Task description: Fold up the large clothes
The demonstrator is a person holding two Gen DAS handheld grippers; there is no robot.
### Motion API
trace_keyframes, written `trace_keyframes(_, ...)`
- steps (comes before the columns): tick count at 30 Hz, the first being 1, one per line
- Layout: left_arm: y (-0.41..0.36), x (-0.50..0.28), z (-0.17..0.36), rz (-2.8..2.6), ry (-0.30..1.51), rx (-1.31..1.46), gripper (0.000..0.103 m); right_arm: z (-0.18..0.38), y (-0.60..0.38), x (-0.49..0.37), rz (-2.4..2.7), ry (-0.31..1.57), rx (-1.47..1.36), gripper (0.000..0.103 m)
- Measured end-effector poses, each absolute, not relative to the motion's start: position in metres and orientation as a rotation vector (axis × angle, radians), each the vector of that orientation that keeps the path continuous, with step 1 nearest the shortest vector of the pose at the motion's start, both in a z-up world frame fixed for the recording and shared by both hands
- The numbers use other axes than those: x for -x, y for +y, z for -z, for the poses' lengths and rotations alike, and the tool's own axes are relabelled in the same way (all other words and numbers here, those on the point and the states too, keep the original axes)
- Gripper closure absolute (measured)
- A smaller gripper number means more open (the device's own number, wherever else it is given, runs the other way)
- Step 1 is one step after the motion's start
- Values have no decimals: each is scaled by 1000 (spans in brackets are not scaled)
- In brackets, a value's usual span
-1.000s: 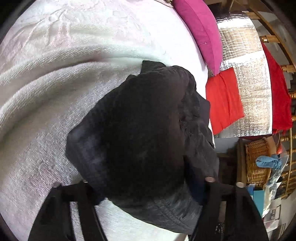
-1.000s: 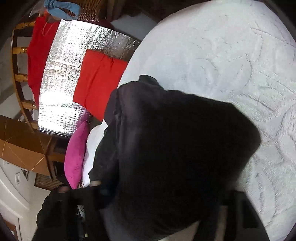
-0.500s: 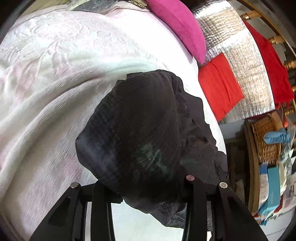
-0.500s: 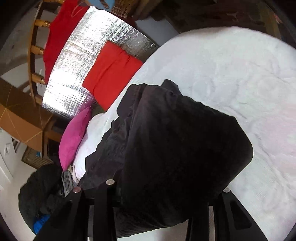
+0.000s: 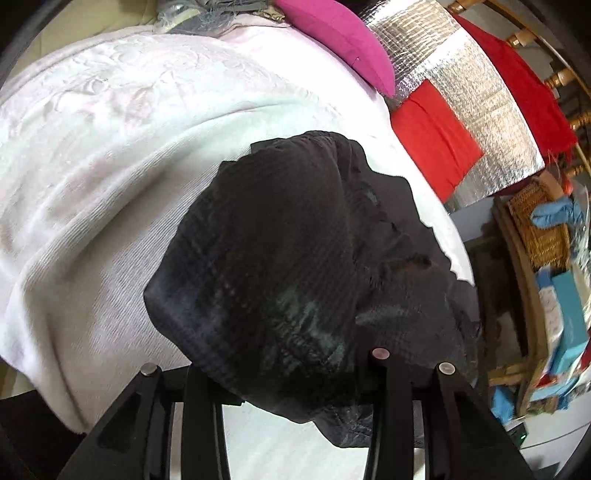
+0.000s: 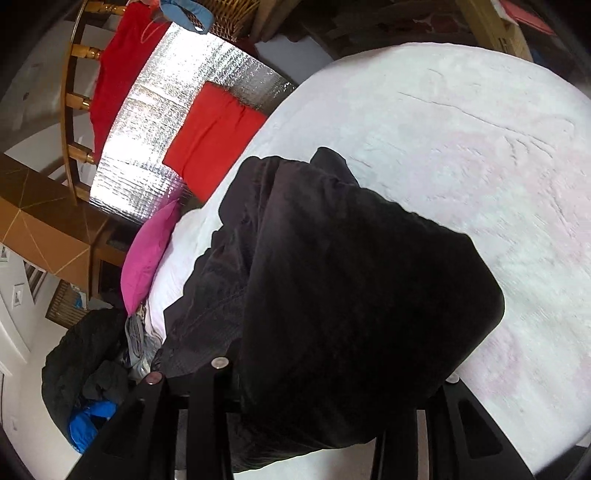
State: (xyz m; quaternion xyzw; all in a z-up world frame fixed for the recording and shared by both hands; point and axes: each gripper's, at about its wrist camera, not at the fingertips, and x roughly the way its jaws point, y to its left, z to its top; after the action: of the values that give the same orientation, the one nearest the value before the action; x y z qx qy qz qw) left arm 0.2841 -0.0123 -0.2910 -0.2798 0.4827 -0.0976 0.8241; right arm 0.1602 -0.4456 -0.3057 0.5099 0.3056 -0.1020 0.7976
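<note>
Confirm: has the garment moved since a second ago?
Yes. The garment has drawn away from the red cushion; more white bedcover now shows between them.

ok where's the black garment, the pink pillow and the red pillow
black garment [image 5: 280, 258], left wrist view, middle of the bunched cloth
pink pillow [image 5: 332, 33], left wrist view, its middle
red pillow [image 6: 214, 136], right wrist view, its middle

A dark garment [image 5: 280, 266] of matt woven cloth with a fine ribbed grid is seen, and a faint sheen is caught low on it. The white bedspread [image 5: 110, 147] is made of soft, nubbly cloth with a raised quilted pattern. The silver sheet [image 6: 162, 122] is shiny, crinkled foil. Smooth matt cloth covers the pink cushion [image 5: 336, 33] and the red cushion [image 6: 210, 136]. The basket [image 5: 535, 225] is woven wicker, and the chair rails [image 6: 79, 99] are glossy varnished wood.
</note>
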Motion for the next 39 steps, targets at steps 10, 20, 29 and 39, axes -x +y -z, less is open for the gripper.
trace_keyframes(10, 1, -234, 257, 58, 951, 255, 30, 304, -447, -123, 195, 885, -1100, 31)
trace_keyframes(20, 11, -192, 198, -23, 692, -39, 28, 245, -461, -83, 173, 902, -832, 31)
trace_keyframes(29, -21, -216, 188, -21, 655, -147, 27, 223, -462, -135, 132, 841, -809, 30)
trace_keyframes(39, -47, -273, 221, -49, 745, -217, 27, 247, -445, -220, 98, 914, -787, 30)
